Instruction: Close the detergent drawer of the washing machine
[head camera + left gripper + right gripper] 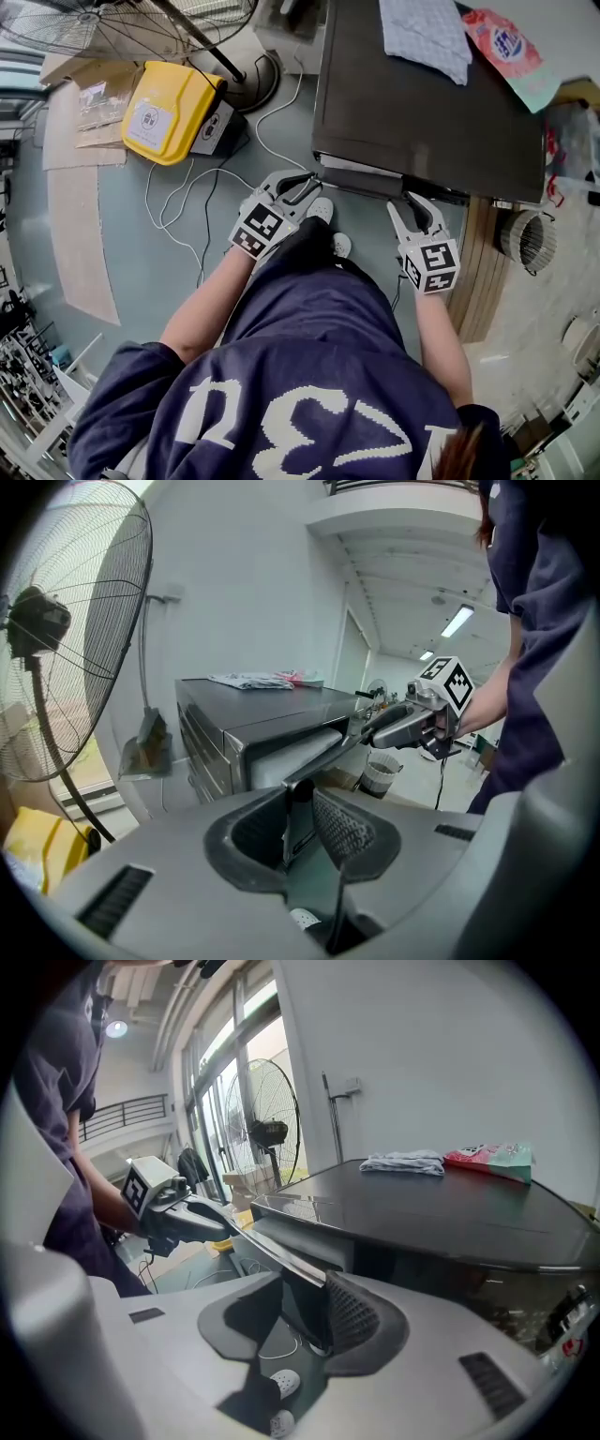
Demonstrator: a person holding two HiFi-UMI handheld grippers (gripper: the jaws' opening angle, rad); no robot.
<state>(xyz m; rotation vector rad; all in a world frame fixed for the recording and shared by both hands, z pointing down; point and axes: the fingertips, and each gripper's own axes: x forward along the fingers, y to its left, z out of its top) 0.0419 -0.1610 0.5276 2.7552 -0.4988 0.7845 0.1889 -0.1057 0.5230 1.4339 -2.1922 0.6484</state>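
The dark washing machine point(422, 103) stands at the upper right, and its detergent drawer point(361, 180) juts out a little from the front edge. My left gripper point(298, 190) holds the drawer's left end and my right gripper point(412, 208) its right end. In the left gripper view the thin drawer front point(291, 752) runs between the jaws of my left gripper point(302, 813), with the pads against it. The right gripper view shows the same panel point(281, 1251) clamped in my right gripper point(309, 1312), and the left gripper point(234, 1227) at its far end.
A folded cloth point(427, 33) and a pink detergent pouch point(511, 47) lie on the machine's top. A yellow case point(169, 112), a standing fan point(122, 23) and white cables point(187, 206) occupy the floor to the left. A round grey basket point(525, 239) sits at the right.
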